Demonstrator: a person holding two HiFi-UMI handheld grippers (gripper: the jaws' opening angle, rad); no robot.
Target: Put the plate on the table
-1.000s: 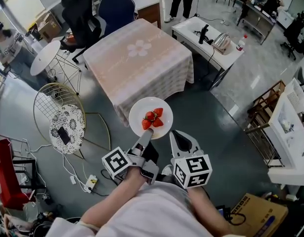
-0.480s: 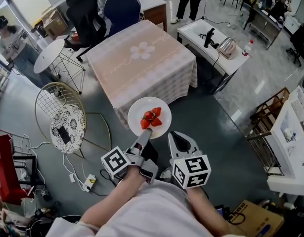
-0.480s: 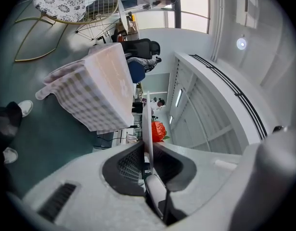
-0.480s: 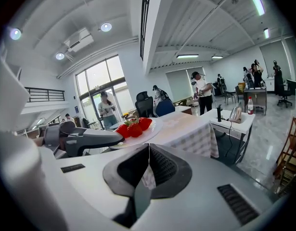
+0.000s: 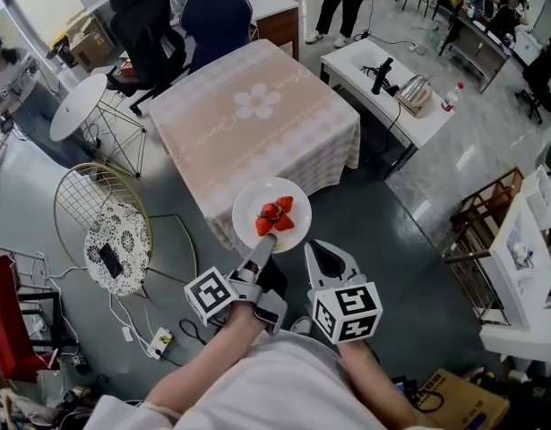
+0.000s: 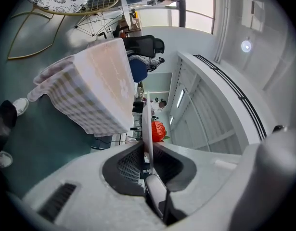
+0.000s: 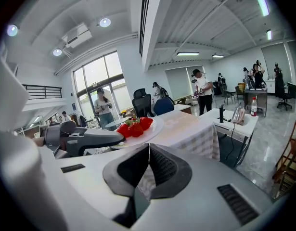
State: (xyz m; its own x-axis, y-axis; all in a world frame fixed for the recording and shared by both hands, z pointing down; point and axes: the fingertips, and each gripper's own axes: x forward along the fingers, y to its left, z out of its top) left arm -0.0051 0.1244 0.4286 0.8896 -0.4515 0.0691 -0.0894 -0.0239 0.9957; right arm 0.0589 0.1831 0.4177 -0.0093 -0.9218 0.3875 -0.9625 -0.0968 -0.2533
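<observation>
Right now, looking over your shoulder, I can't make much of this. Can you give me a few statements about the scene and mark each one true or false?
1. The left gripper pinches the rim of the plate. True.
2. The plate lies flat on the table. False: the gripper holds it in the air by its edge, off the table.
3. Strawberries lie on the plate. True.
4. The right gripper holds a second plate. False: its jaws are together with nothing between them.
5. The table top is bare wood. False: a pale checked cloth with a flower printed on it covers the table.
</observation>
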